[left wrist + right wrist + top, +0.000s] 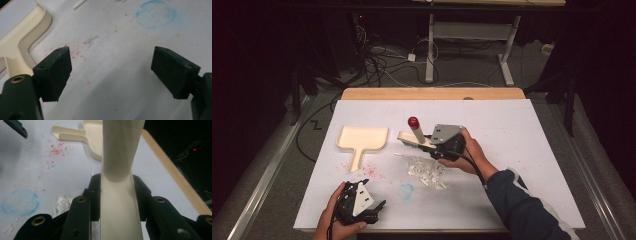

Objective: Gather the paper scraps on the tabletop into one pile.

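Observation:
A cream hand brush [411, 137] with a red-capped end [413, 121] is held up over the white table cover [512, 130]. My right gripper [433, 145] is shut on it; in the right gripper view the cream handle [120, 157] runs up between the jaws of that gripper [117, 195]. A pile of white paper scraps [427, 170] lies just below the brush, and the scraps [62, 203] also lie left of the jaws. A cream dustpan [362, 138] lies flat to the left. My left gripper [379, 207] is open near the front edge with nothing between its jaws [111, 72].
Red specks [369, 170] dot the cover beside the dustpan handle [22, 37], and a blue chalky ring [407, 190] sits in front of the scraps. The wooden table edge [432, 93] runs along the back. Beyond it are cables and a desk frame [472, 45] on the floor.

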Demonstrator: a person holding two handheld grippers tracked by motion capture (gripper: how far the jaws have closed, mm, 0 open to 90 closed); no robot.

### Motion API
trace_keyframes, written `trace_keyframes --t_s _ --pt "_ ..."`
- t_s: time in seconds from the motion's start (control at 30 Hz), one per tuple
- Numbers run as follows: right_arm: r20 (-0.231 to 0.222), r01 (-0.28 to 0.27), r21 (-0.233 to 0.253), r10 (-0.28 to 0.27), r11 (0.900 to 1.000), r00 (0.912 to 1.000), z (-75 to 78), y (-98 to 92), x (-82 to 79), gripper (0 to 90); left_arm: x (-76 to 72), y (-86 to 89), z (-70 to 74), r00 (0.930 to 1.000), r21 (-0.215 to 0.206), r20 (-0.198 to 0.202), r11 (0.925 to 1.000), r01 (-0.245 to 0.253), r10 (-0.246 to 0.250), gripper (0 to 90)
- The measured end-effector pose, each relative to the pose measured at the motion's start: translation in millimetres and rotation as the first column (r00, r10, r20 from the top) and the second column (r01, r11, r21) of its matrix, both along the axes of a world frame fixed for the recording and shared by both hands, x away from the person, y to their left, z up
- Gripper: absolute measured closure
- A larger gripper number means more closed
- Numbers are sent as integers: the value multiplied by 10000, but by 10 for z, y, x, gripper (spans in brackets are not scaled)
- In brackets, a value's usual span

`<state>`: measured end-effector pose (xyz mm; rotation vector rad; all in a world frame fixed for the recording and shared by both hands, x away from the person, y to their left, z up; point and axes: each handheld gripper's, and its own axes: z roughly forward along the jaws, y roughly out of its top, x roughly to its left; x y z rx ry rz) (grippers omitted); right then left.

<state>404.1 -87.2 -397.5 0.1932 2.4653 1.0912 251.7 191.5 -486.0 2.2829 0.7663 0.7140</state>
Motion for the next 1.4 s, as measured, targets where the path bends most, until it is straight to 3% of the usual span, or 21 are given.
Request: trace_keyframes --t_s 0.27,0.57,0.7,0.83,1.07,1.17,1.3,1.4 --pt "-492 -397 188 405 9990 9980 -68 333 148 678 -12 0 -18 9999 58 -119 10000 33 -32 162" --pt "-1111 -1055 -1066 936 9887 9894 -187 570 256 679 -3 10 -28 9997 54 -243 9999 92 -90 162" --pt "-1262 -1250 -1302 1086 9836 9860 -138 514 253 679 0 8 -32 9996 50 -274 9999 94 -92 162" --pt "-1395 -1622 -1748 1387 9711 9805 -55 412 224 679 -4 -4 -29 9996 99 -257 9999 112 -110 162" --pt "-1537 -1713 -2217 1391 9600 9783 93 137 159 679 -5 -21 -28 9995 187 -288 9997 129 -123 162" --pt "-1441 -1439 -2265 1129 9633 9831 141 14 115 679 -7 -27 -28 9996 199 -245 9997 107 -102 162" --pt "-1405 -1055 -1536 840 9825 9865 213 -171 68 679 -14 -34 -17 9997 207 -198 9997 138 -134 162" --pt "-1428 -877 -983 731 9913 9871 250 -319 10 679 -17 -37 -16 9997 226 -166 9996 155 -151 162"
